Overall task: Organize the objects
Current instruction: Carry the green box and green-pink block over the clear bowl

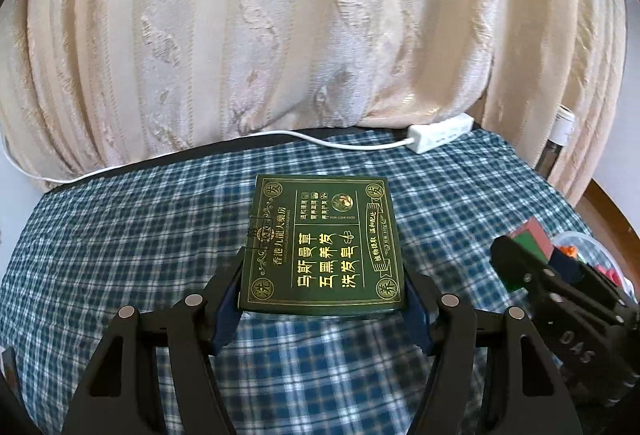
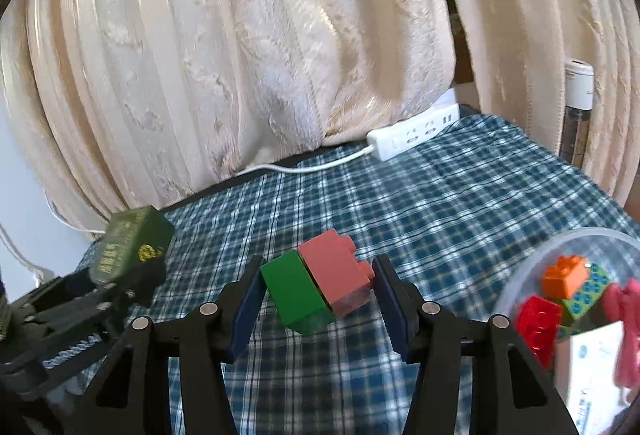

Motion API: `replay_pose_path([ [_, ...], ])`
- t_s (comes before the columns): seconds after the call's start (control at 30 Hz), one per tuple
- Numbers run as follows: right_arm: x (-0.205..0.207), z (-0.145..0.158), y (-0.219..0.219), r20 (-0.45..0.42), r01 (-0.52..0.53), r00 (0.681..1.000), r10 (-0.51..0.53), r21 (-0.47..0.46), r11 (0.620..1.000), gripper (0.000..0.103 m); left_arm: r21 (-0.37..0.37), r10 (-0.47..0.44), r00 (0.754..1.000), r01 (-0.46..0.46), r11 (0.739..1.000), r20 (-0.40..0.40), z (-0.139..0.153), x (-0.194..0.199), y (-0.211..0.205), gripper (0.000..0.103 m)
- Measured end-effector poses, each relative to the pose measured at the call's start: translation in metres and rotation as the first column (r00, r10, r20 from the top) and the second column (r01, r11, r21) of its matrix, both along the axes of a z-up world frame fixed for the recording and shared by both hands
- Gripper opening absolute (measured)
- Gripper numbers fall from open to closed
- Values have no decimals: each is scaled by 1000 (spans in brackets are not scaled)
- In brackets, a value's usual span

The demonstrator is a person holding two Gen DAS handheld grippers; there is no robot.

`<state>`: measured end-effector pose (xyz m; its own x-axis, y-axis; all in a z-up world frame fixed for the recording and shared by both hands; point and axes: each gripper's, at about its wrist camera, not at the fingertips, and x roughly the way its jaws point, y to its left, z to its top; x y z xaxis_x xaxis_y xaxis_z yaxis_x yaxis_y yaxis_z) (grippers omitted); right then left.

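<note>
My left gripper (image 1: 324, 299) clamps its jaws on the flat green soap box (image 1: 322, 243), light and stiff, by its side edges; my right gripper (image 2: 320, 299) clamps the joined green-and-pink bricks (image 2: 320, 285), rigid and slick, above the checked tabletop (image 2: 440, 195) beside the clear tub (image 2: 520, 275).

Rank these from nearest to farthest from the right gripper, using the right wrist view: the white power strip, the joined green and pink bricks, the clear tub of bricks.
1. Joined green and pink bricks: clamped between the right gripper fingers.
2. Clear tub of bricks: low on the right.
3. White power strip: far back, by the curtain.
</note>
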<state>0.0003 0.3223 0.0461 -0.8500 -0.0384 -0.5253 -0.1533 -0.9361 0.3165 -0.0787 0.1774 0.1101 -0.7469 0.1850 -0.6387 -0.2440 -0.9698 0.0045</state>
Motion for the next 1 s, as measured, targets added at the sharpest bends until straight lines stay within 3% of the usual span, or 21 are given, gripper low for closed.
replay_pose_path([
  [0.5, 69, 9, 71, -22, 152, 988, -151, 27, 988, 57, 8, -176, 983, 176, 984, 46, -10, 28, 71, 68],
  [0.67, 79, 5, 104, -3, 227, 974, -227, 37, 973, 57, 9, -219, 974, 219, 976, 57, -12, 36, 90, 68],
  [1.0, 87, -2, 143, 36, 275, 960, -276, 26, 961, 57, -3, -304, 950, 305, 952, 78, -17, 52, 123, 68],
])
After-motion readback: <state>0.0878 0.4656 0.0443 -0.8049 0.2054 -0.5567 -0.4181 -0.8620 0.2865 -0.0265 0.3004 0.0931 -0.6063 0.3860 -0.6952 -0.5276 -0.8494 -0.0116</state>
